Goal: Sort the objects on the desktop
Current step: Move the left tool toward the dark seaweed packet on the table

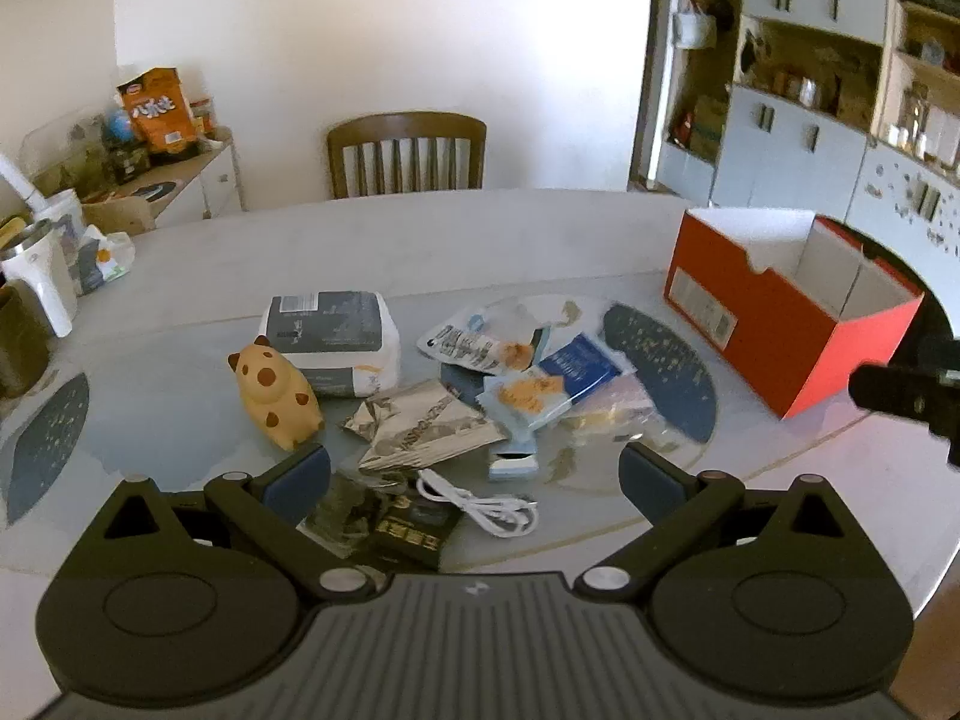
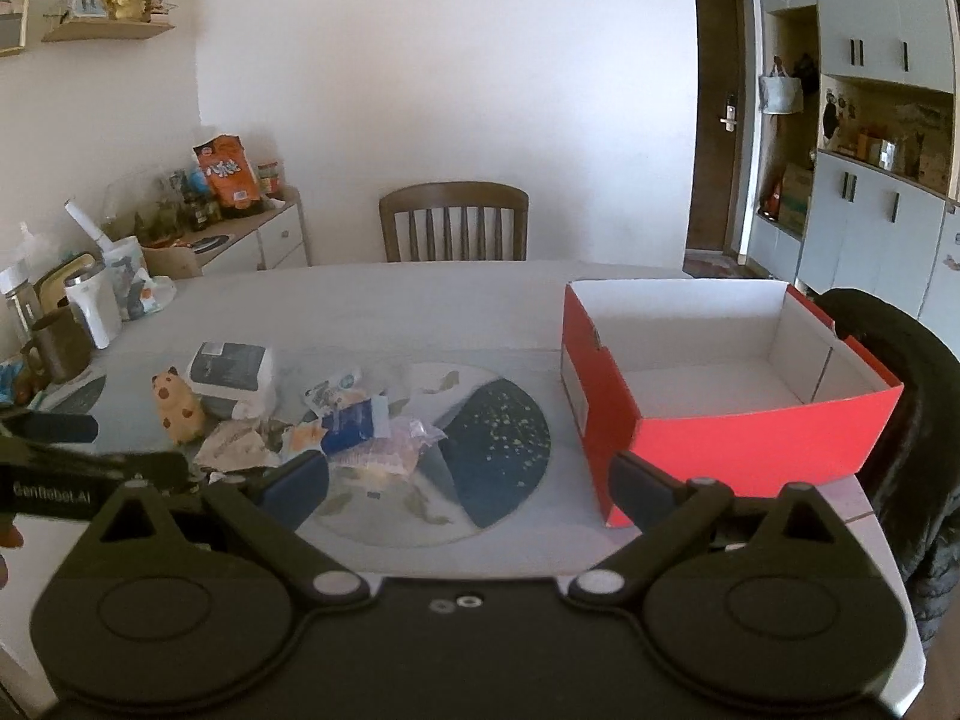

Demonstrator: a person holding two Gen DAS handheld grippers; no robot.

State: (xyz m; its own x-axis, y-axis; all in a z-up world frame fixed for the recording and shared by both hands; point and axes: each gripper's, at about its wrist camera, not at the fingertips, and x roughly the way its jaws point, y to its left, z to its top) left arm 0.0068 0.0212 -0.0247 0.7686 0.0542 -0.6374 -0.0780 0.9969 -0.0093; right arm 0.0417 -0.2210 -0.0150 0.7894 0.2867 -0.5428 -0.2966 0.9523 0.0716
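A pile of small objects lies mid-table: a tan spotted animal toy (image 1: 277, 396), a grey-and-white pack (image 1: 333, 339), a silver foil packet (image 1: 420, 429), a blue packet (image 1: 579, 363), a white cable (image 1: 480, 507) and a black-and-gold box (image 1: 414, 531). An empty red cardboard box (image 1: 774, 324) stands to the right, and it also shows in the right wrist view (image 2: 720, 396). My left gripper (image 1: 474, 474) is open and empty, just above the near side of the pile. My right gripper (image 2: 468, 480) is open and empty, hovering between the pile (image 2: 360, 426) and the red box.
A wooden chair (image 2: 454, 222) stands at the table's far side. A kettle and cups (image 1: 36, 282) crowd the left edge. A sideboard with an orange bag (image 2: 231, 171) is at the back left. Dark round placemats (image 2: 498, 450) lie on the table. A black jacket (image 2: 912, 408) is at the right.
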